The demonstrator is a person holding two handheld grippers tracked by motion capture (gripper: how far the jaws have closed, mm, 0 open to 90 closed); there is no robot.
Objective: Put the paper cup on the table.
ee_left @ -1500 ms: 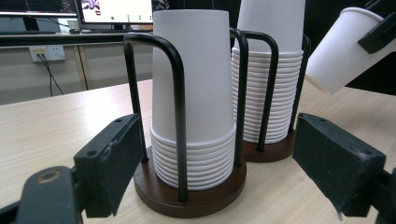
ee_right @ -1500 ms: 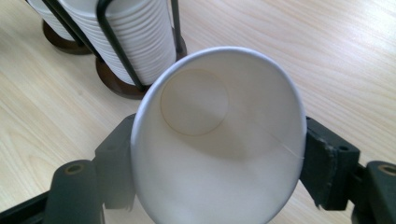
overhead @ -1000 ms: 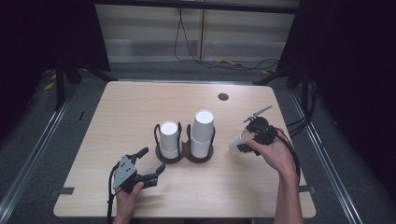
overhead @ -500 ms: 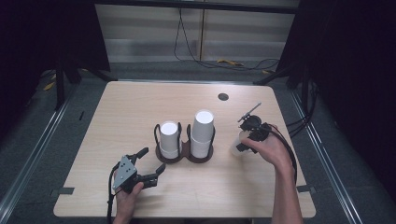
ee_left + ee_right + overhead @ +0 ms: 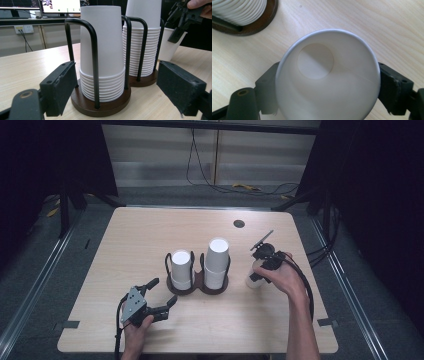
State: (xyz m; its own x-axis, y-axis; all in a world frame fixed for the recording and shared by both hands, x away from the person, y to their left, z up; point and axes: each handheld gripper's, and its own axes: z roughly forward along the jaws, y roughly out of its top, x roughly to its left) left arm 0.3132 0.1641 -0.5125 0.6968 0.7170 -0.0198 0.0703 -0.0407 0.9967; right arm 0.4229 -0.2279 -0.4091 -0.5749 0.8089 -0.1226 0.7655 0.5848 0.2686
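White paper fills the space between the jaws of the right gripper (image 5: 328, 100): a single paper cup (image 5: 328, 80) stands upright and mouth-up on the table (image 5: 150, 235), its rolled rim a clean circle and its flat round bottom showing pale down inside. The black jaws stand on either side of the cup just below its rim and have just been opening; whether the pads yet clear the wall cannot be told from the right gripper view. In the high view the right gripper (image 5: 260, 267) points down over the cup (image 5: 252, 281), which sits just to the right of the cup holder (image 5: 197, 287), near it but apart.

That holder is a dark brown double base with black wire hoops. It carries two stacks of upturned white cups, a shorter left stack (image 5: 181, 269) and a taller right stack (image 5: 217, 262), their rims ribbed one over the other.

Nearer the front edge, the left gripper (image 5: 162, 294) lies low by the table with its jaws spread wide and nothing between them, aimed at the shorter stack.
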